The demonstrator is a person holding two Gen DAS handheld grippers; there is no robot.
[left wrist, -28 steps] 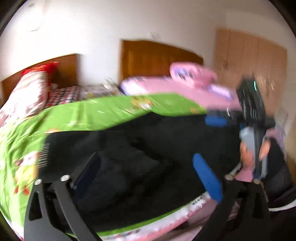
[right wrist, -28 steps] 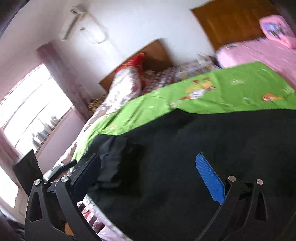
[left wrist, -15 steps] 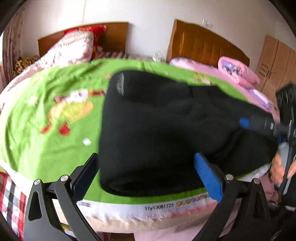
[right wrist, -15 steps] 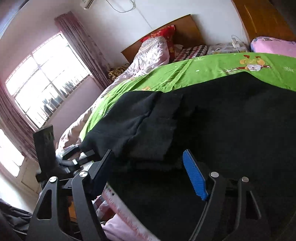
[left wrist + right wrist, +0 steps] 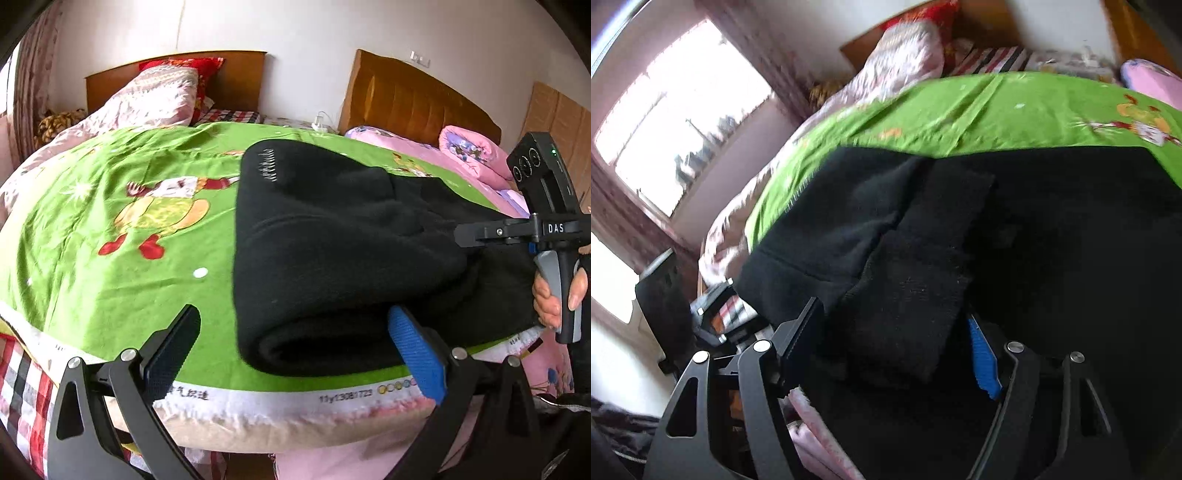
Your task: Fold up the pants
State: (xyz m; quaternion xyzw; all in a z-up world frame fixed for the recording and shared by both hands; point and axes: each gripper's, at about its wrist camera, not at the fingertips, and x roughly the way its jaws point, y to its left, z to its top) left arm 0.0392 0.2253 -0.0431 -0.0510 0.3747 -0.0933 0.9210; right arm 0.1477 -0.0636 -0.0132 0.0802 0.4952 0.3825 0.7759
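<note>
White letters "DAS" stand on the black crossbar of the right gripper [image 5: 556,228], seen at the right edge of the left wrist view. Along the white hem of the green bed sheet [image 5: 343,397], at the near edge of the bed, a printed code reads roughly "11y1308I723", its characters a bit soft, followed by a row of small coloured circles. Further left on the same hem sit a few printed Chinese characters, too blurred to make out.

One black pants [image 5: 343,251], one green sheet [image 5: 122,236], two grippers: left gripper [image 5: 295,354], right gripper [image 5: 897,347]; two wooden headboards [image 5: 413,99].
</note>
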